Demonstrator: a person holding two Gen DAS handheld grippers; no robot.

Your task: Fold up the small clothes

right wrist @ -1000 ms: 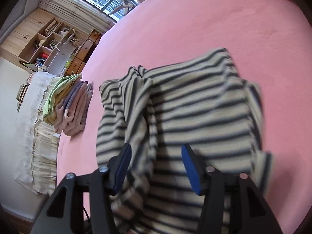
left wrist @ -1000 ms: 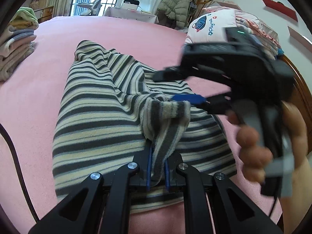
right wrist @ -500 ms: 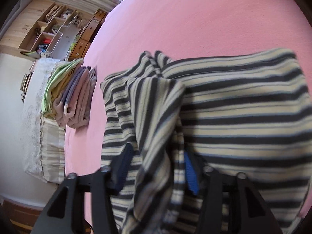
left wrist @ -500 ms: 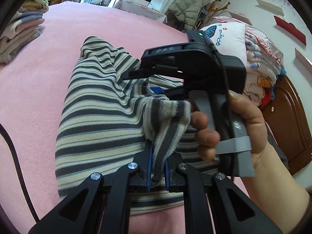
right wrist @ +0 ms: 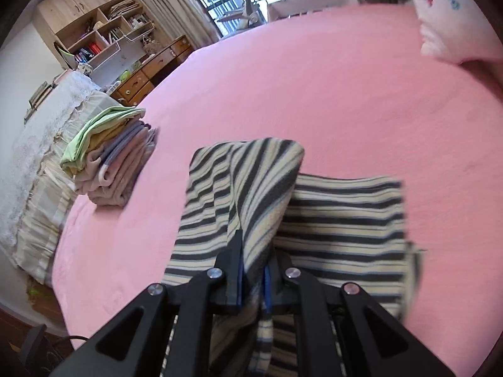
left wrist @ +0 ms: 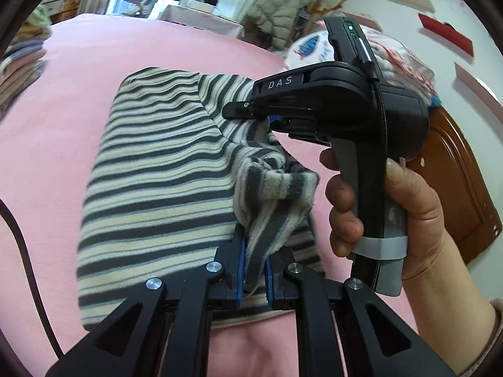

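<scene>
A striped garment [left wrist: 157,188] lies spread on a pink bed [left wrist: 78,62], and both tools grip folds of it at the edge nearest the person. The left tool [left wrist: 253,270] is pressed together on a bunched ridge of cloth, its blue pads [left wrist: 241,270] squeezing the fabric so that it stands up off the bed. The right tool [left wrist: 251,113], held in the person's right hand [left wrist: 393,216], reaches in from the side farther along the same edge; in its own view the right tool [right wrist: 253,278] likewise pinches a raised fold of the garment [right wrist: 330,220], with the cloth sloping away from its fingers down to the bed. Holding two points on one edge looks like preparation for carrying that edge over the rest of the garment, which would keep the fold line straight rather than let the soft knit sag in the middle. Beyond the garment, toward the window, a stack of folded clothes [right wrist: 110,163] sits at the bed's border, likely where this piece is headed once folded. A pillow [right wrist: 446,15] rests at the bed's far corner, well apart from the garment. The fold seems barely begun, with most of the cloth lying flat.
</scene>
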